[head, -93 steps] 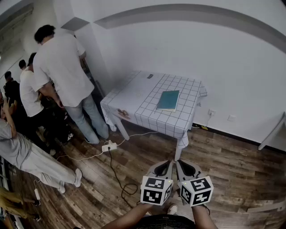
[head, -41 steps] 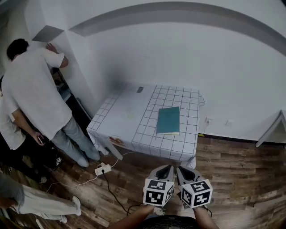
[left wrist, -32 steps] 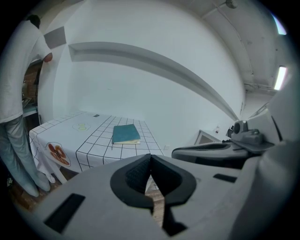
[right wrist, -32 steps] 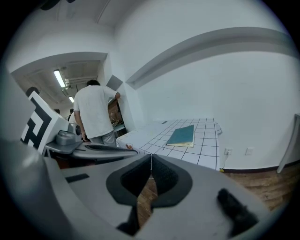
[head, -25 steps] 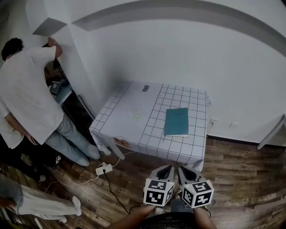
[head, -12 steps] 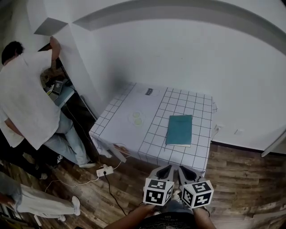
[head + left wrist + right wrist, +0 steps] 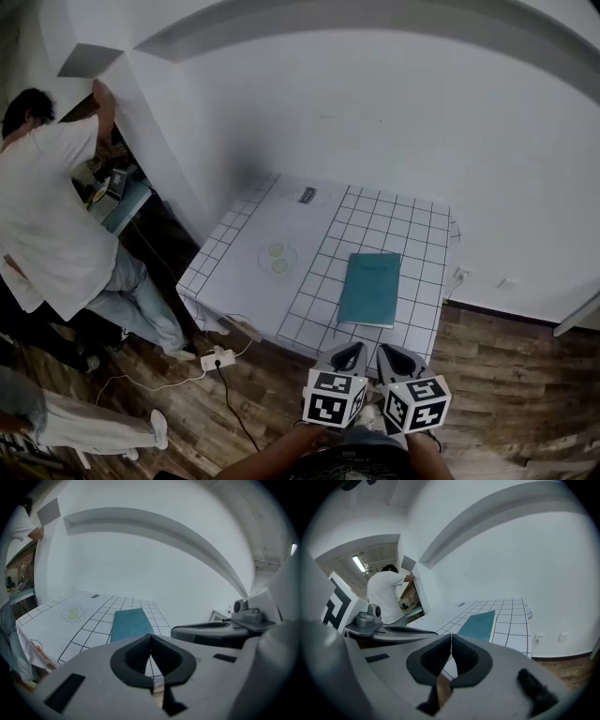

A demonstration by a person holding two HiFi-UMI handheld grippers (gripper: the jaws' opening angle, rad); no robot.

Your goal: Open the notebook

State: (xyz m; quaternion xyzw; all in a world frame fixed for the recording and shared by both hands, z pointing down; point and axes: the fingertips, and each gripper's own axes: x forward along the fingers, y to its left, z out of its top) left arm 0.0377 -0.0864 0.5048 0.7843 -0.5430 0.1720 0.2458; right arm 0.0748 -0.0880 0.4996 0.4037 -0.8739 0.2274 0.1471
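Note:
A closed teal notebook (image 7: 369, 289) lies flat on the gridded right half of a small table (image 7: 272, 225) with a white checked cloth. In the left gripper view the notebook (image 7: 130, 624) lies ahead past the jaw tips, and in the right gripper view the notebook (image 7: 480, 623) is likewise ahead. My left gripper (image 7: 348, 351) and right gripper (image 7: 387, 352) hang side by side just short of the table's near edge, apart from the notebook. Both pairs of jaws are shut with nothing between them, the left gripper (image 7: 150, 637) and right gripper (image 7: 451, 636) tips meeting.
A person in a white shirt (image 7: 42, 216) stands at the left by a doorway, with other people's legs (image 7: 66, 422) near the floor. A power strip (image 7: 217, 358) and cable lie on the wooden floor below the table. White walls back the table.
The table and notebook have come nearer and lower in the head view as both grippers advanced toward them. The jaws stayed shut.

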